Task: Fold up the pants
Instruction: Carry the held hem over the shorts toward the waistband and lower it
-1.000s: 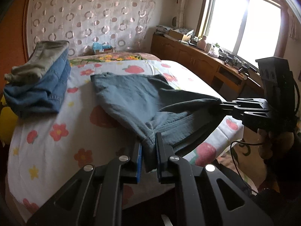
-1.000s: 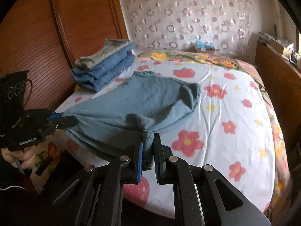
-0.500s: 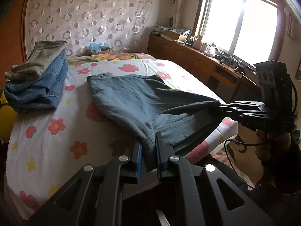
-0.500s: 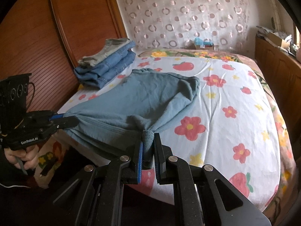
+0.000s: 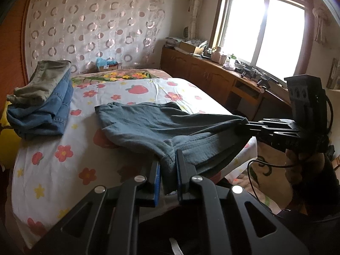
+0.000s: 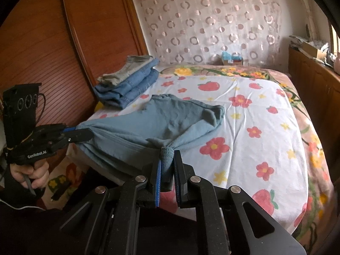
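The left gripper (image 5: 167,170) and the right gripper (image 6: 167,167) each clamp a bunched end of the grey-blue pants (image 5: 161,125), stretching that end off the near edge of the bed (image 6: 244,127). The pants' far part lies on the flowered sheet, beside a stack of folded clothes (image 5: 42,99) at the bed's left edge.

The grey-blue pants (image 5: 161,125) lie partly on the flower-print bed (image 6: 255,110) near its foot edge, their far end flat on the sheet and their near end lifted and stretched taut past that edge, bunched at two pinched corners.
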Demonstrator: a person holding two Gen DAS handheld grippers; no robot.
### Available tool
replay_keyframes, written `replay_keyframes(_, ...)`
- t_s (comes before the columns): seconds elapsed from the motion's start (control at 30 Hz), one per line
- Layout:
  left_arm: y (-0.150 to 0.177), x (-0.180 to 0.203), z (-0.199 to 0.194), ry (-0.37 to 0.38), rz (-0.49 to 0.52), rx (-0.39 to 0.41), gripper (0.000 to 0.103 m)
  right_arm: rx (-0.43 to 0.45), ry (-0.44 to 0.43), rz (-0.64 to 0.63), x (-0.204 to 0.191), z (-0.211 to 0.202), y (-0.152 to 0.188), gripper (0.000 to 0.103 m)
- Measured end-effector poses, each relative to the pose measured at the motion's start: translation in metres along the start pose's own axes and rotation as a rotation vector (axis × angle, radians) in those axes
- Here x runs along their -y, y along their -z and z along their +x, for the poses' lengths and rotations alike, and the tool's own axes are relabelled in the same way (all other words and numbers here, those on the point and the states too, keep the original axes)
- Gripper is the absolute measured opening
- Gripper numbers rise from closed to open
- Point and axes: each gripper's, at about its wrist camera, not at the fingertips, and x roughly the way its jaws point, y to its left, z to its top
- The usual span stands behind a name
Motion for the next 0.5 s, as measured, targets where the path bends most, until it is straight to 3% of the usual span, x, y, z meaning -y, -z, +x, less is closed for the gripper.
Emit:
replay_keyframes(0.23,0.0,-0.007,0.018,-0.017,-0.005,-0.015,0.01,0.005,-0.001,0.01,0.007,0.013,-0.005,0.008)
replay_keyframes(0.5,-0.024,-0.026,0.043,-0.071,-0.021,0.023,0.01,0.031,0.014,0.006,0.017,0.045,-0.031,0.008)
